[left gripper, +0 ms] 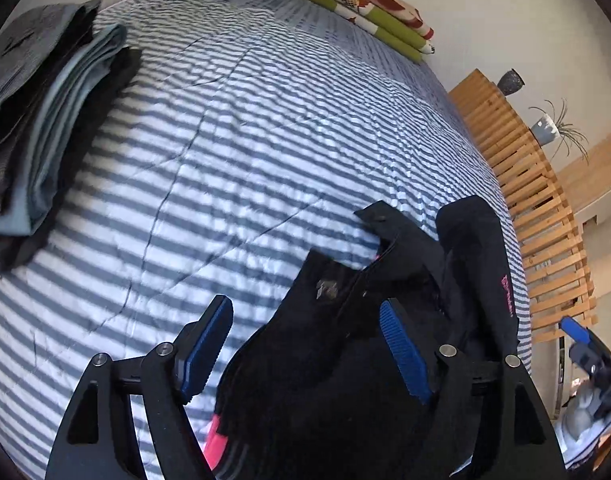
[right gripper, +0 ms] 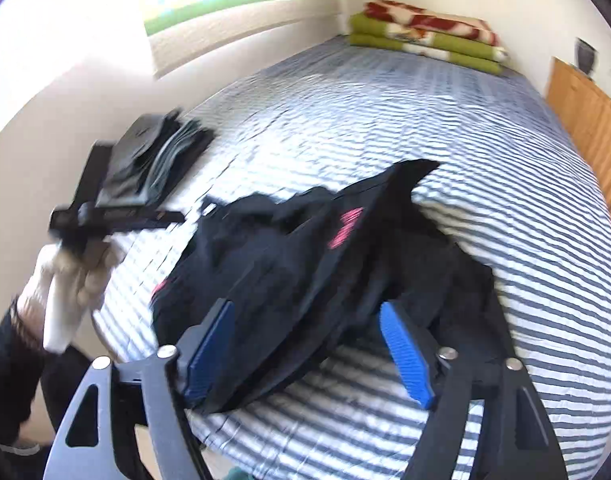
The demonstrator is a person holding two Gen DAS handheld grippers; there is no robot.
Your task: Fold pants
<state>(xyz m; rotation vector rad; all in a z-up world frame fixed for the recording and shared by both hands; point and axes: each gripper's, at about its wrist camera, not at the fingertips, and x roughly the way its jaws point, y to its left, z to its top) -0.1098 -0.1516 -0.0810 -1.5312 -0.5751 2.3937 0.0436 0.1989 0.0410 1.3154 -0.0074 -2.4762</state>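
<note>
Blue ribbed pads point(left gripper: 405, 354) of the left gripper point(left gripper: 305, 350) stand spread wide over a crumpled pair of black pants point(left gripper: 345, 360), pinching nothing; the cloth lies loose between and beneath them. The pants, heaped at the near edge of a bed under a blue-and-white striped cover point(left gripper: 245, 140), show pink lettering point(left gripper: 507, 296) along one dark fold and a pink patch near the left finger (possibly a lining or label; the view is too blurred to say).

From the right wrist camera, the right gripper point(right gripper: 305, 350) also has its jaws apart, with a ridge of the black pants point(right gripper: 305, 272) running up between the pads without being pressed. A gloved left hand point(right gripper: 71, 280) grips the other tool at the frame's left.

A stack of folded grey and black garments point(left gripper: 45, 128) rests on the cover well apart from the pants, toward the far left. Folded green, red and cream blankets point(left gripper: 357, 4) sit at the bed's far end against the wall. A slatted wooden frame point(left gripper: 537, 208) lines the bed's right side, with a dark vase point(left gripper: 511, 80) and a potted plant point(left gripper: 553, 130) beyond it.
</note>
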